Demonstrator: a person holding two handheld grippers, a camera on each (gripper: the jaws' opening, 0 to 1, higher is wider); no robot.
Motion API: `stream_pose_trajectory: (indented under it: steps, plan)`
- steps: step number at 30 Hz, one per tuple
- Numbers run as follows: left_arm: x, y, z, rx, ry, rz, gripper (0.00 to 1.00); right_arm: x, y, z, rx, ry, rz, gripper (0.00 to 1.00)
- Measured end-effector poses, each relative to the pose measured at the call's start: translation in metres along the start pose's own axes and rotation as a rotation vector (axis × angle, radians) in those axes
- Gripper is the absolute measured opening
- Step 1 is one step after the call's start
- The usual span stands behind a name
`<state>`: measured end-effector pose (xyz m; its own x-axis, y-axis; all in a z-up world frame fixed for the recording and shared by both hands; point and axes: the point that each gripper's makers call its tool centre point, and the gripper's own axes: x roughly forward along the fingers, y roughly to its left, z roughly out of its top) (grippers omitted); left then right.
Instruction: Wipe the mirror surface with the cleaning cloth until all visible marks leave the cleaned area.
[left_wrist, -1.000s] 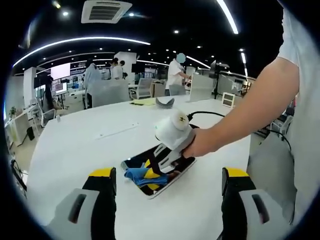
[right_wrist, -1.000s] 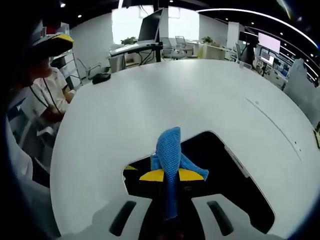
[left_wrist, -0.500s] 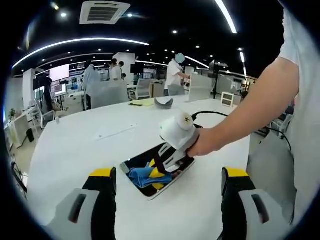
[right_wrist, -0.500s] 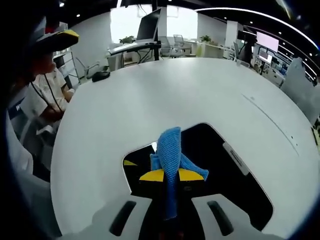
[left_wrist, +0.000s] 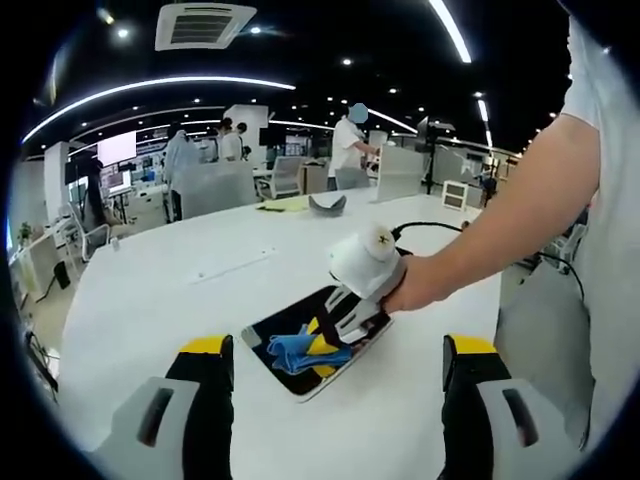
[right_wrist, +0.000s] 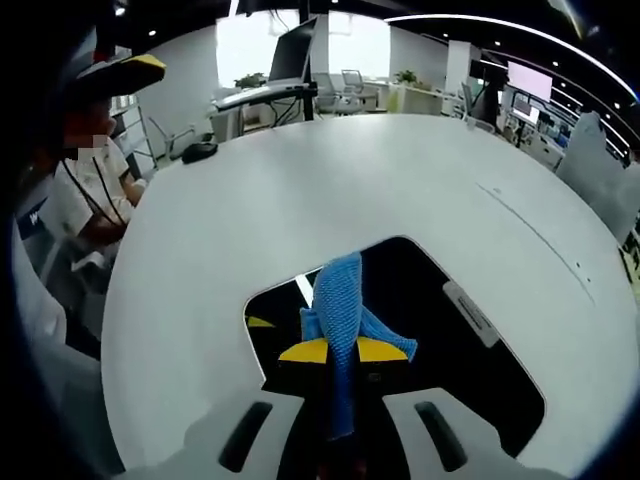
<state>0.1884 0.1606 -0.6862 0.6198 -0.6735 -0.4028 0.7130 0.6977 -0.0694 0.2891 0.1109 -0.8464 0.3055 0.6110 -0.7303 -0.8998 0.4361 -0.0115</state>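
Cloth (right_wrist: 338, 300) pinched in the right hand-held gripper (right_wrist: 340, 352) has slid farther across the mirror (right_wrist: 470, 370), so wiping continues; left hand-held gripper (left_wrist: 335, 400) stays spread.

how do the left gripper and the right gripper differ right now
The left gripper has its jaws wide apart and holds nothing; the right gripper is shut on the blue cleaning cloth. The left gripper hangs over the white table, short of the mirror; the right gripper presses the cloth onto the mirror. Both have yellow-tipped jaws.
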Motion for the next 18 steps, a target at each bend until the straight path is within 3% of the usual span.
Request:
stream_pose_trajectory:
  steps: [18]
  plan:
    - [0.0,0.005,0.004,0.001,-0.01,0.01,0.86,-0.013,-0.006,-0.015,0.012,0.002,-0.016,0.02]
